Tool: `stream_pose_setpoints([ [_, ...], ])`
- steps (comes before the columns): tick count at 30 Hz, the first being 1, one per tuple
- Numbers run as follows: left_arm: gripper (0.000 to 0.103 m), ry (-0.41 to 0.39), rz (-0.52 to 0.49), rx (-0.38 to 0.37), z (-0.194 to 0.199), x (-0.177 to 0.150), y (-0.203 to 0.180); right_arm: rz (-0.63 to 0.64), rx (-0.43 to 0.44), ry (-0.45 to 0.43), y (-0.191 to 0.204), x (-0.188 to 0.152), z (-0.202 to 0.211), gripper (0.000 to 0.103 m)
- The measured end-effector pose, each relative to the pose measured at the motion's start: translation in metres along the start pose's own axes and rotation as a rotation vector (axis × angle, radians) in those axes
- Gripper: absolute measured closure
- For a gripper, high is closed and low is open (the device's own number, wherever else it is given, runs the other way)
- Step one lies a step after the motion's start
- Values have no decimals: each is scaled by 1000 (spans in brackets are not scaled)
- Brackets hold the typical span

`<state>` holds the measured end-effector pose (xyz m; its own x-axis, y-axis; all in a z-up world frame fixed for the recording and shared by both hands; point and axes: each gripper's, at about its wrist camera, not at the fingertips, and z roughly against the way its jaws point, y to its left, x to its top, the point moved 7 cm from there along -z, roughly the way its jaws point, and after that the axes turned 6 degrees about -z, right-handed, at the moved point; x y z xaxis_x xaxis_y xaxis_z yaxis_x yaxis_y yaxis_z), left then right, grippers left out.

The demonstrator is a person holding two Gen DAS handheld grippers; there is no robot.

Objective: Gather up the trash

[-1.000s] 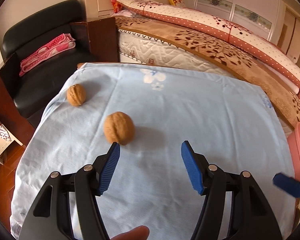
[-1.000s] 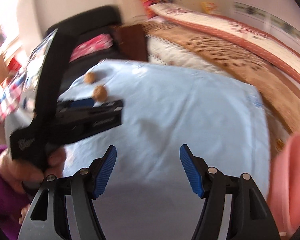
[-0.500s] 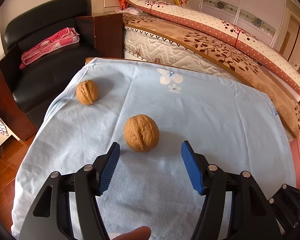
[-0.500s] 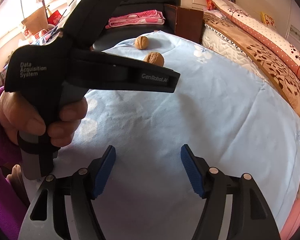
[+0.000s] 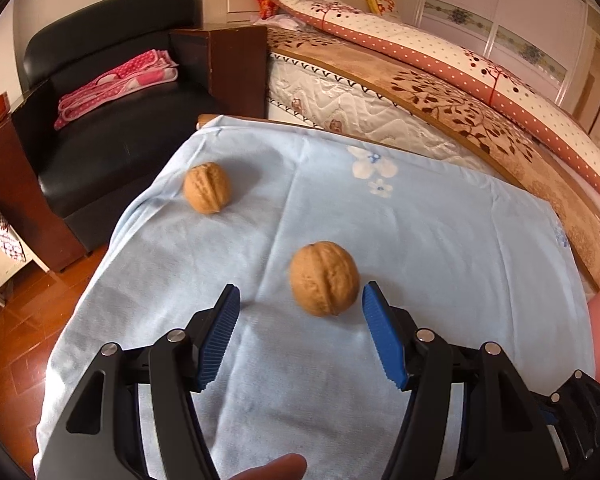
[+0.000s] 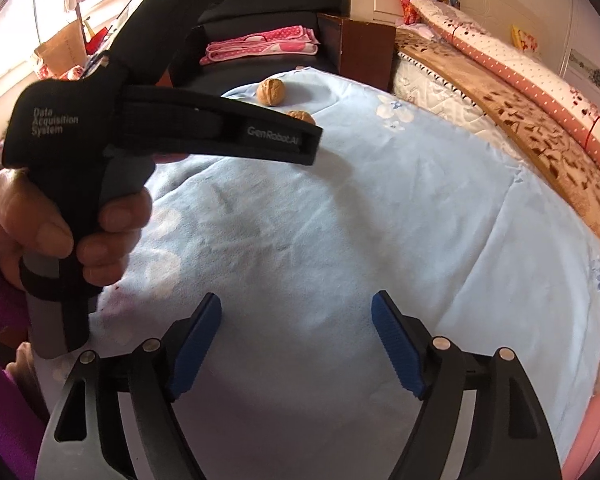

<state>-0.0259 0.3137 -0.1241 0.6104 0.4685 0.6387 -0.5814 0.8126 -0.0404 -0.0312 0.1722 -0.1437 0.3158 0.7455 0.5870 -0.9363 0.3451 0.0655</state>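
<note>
Two walnuts lie on the pale blue cloth [image 5: 440,240] that covers the bench. The near walnut [image 5: 325,278] sits just ahead of the left gripper [image 5: 300,300], between the tips of its blue pads and closer to the right one, though neither pad touches it; the jaws stand wide apart. The far walnut [image 5: 207,193] rests near the cloth's left edge, well apart from the first. The right gripper [image 6: 297,308] hangs over bare cloth with nothing between its pads, and its jaws have just been opening. A hand [image 6: 52,232] in a purple sleeve grips the left gripper's handle.
</note>
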Motion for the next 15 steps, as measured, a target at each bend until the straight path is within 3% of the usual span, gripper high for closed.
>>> stream_pose_setpoints([
  [6,39,2,-15,7,0,-1,0,12,-18,-7,0,2,-3,25],
  [15,39,-26,-1,23,15,3,10,0,31,41,10,5,-15,3],
])
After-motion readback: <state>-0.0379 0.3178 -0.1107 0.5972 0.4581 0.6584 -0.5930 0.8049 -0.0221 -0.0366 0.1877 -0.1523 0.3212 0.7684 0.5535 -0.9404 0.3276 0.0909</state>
